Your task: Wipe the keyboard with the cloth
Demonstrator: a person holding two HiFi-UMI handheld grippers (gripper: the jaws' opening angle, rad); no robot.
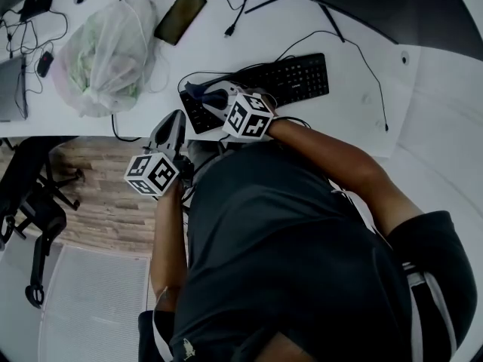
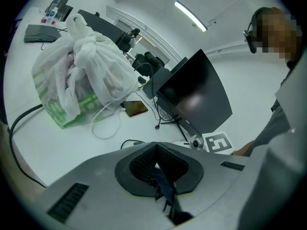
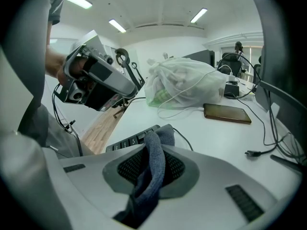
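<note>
Plastic bag (image 1: 106, 59) sits far left on the desk (image 1: 355, 21). My left gripper (image 2: 156, 166) is off the desk's front edge, jaws pressed together w/ a dark strip (image 2: 165, 191) at the seam. My right gripper (image 3: 152, 159) pinches the cloth (image 3: 154, 176) at the keyboard's (image 1: 298, 78) left end.

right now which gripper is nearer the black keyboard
Right. The right gripper, clamped on the blue-grey cloth, is over the black keyboard; the left gripper is off its left end.

Blue-grey cloth (image 3: 153, 169) — black keyboard (image 1: 296, 79) (white desk (image 1: 287, 21))
</note>
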